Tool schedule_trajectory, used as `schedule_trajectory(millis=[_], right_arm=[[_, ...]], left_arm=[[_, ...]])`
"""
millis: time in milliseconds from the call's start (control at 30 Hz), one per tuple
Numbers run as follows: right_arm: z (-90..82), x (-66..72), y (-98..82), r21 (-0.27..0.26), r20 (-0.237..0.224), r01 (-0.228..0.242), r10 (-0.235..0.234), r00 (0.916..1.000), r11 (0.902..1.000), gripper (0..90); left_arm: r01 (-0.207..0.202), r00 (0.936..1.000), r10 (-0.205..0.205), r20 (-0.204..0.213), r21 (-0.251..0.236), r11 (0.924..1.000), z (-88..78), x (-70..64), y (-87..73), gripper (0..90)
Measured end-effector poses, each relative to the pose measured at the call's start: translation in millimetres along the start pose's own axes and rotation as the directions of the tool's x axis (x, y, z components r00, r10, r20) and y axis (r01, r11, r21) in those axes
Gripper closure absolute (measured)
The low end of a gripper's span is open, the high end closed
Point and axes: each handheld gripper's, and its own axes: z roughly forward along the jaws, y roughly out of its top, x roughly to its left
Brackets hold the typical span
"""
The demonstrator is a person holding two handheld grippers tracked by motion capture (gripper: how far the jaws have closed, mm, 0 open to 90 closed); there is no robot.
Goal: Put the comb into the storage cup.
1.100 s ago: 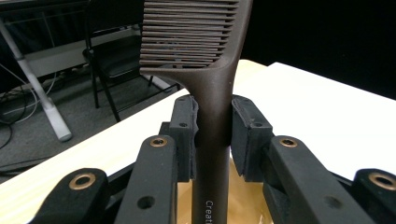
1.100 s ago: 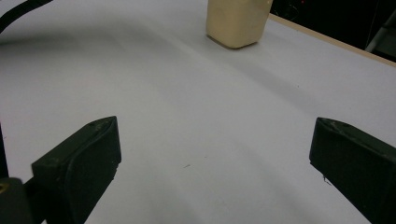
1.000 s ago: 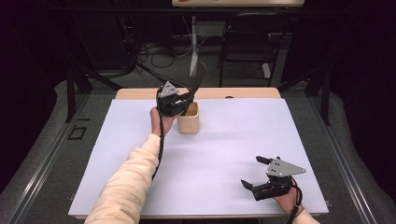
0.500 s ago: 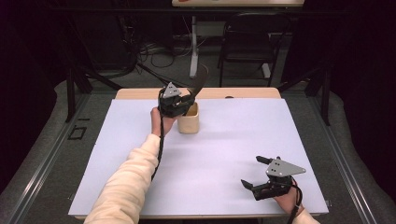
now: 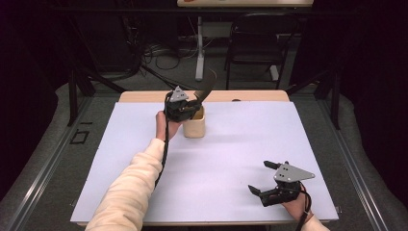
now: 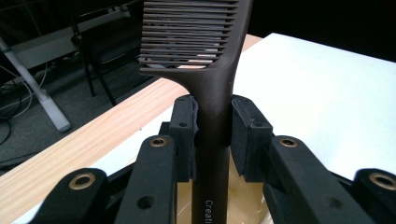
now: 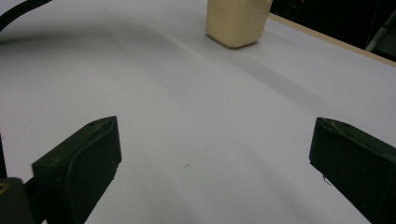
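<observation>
left gripper (image 5: 190, 107) is pinching a dark brown comb (image 6: 212, 84) by its handle; in the left gripper view both pads (image 6: 184, 135) press flat on the handle just below where the teeth start, no gap either side. comb stands roughly upright between the jaws, teeth end up, handle end going down into a cream cup (image 5: 195, 127) right under the gripper. in the high view the comb (image 5: 204, 89) sticks up and leans away toward the table's far edge, above the cup rim.

right gripper (image 5: 266, 179) is spread wide, nothing between the jaws, resting low near the near right corner of the white table sheet (image 5: 231, 154), well apart from the cup. right gripper view: both pads (image 7: 79, 158) clear of anything, bare sheet between them, cup (image 7: 238, 21) far off at the top.

hard to read: handle's lower end is cut off at the frame bottom in the left gripper view, printed text on it only partly legible ("creati"). can't tell whether the handle tip touches the cup bottom. comb's top teeth are cut off by the frame. in the high view the gripper body and hand (image 5: 163, 126) cover part of the cup's left side.
</observation>
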Motion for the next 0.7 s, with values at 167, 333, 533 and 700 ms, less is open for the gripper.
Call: schedule_trajectory(millis=[167, 333, 533, 700], right_arm=[[0.1, 0.0, 0.1, 0.003, 0.000, 0.000, 0.000, 1.0000, 1.0000, 1.9], [0.1, 0.2, 0.1, -0.001, 0.001, -0.002, 0.002, 1.0000, 1.0000, 1.9], [0.1, 0.0, 0.1, -0.002, 0.001, -0.001, 0.001, 1.0000, 1.0000, 1.9], [0.2, 0.0, 0.0, -0.001, 0.001, -0.002, 0.002, 1.0000, 1.0000, 1.9]], left_arm=[[-0.006, 1.0000, 0.006, 0.008, 0.007, 1.0000, -0.1, 0.5, -0.2, 72.1], [-0.010, 0.9998, 0.010, 0.017, 0.011, 0.9999, 0.8, 0.3, -0.6, 72.1], [-0.016, 0.9996, 0.015, 0.023, 0.017, 0.9997, 1.4, -0.3, -0.4, 72.1], [-0.022, 0.9994, 0.021, 0.027, 0.023, 0.9995, 2.4, -0.3, -0.5, 72.0]])
